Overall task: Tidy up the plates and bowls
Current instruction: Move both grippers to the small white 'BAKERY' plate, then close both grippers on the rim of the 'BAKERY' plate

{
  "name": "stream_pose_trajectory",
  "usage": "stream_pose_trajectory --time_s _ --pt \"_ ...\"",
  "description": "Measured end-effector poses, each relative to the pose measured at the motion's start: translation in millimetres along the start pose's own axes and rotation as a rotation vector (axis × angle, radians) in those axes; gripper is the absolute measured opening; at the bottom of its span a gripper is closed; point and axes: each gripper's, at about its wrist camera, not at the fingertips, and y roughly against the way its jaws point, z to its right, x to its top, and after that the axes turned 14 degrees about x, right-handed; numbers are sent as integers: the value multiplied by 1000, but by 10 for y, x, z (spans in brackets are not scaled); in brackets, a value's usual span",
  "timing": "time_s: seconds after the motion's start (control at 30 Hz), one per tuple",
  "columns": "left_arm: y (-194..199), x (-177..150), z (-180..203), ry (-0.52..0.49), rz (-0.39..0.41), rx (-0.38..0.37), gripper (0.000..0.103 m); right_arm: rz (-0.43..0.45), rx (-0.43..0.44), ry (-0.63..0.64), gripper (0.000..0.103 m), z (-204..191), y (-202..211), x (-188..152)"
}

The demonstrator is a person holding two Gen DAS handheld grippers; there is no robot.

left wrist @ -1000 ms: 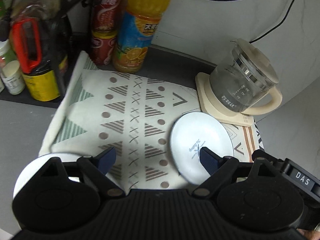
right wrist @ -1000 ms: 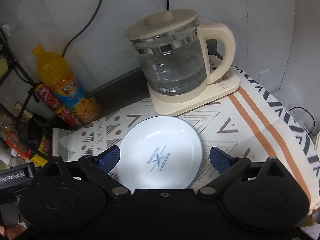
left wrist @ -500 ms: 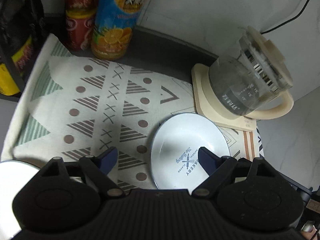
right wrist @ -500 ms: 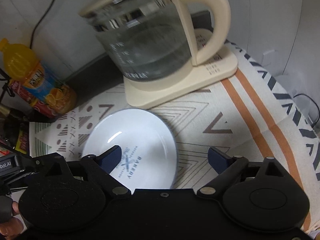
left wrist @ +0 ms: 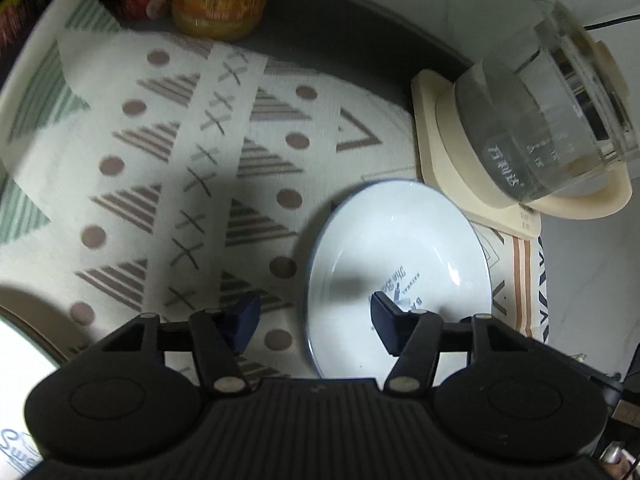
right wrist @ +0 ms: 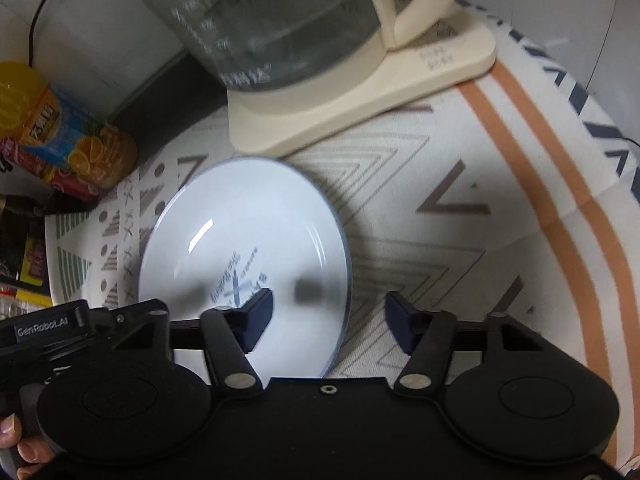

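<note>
The white plate (left wrist: 400, 264) is straddled at opposite edges: its left rim lies between the fingers of the left gripper (left wrist: 316, 320), its right rim between those of the right gripper (right wrist: 330, 314). Both jaws have just been closing, pads not yet pressing.

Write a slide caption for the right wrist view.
Right claw, jaws just closing, straddles the rim of a white plate on a patterned cloth beside a glass kettle.
</note>
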Motion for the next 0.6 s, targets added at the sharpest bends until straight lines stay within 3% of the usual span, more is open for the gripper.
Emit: stream_pose_trajectory --time_s 0.17,0.23,0.27,0.37,0.6 --pt "-116 -63 -10 5 -46 -9 42 4 5 15 51 16 -29 -29" --pt "-115 -80 -7 -2 -30 0 37 8 -2 15 40 7 -28 -22" --pt "-116 -83 6 -13 -29 9 29 4 8 13 25 9 -38 -18" --pt "-135 -96 23 -15 -41 -6 15 6 29 7 17 40 -46 -24" --pt "7 -115 66 -45 18 -4 13 78 86 41 10 -55 155 25"
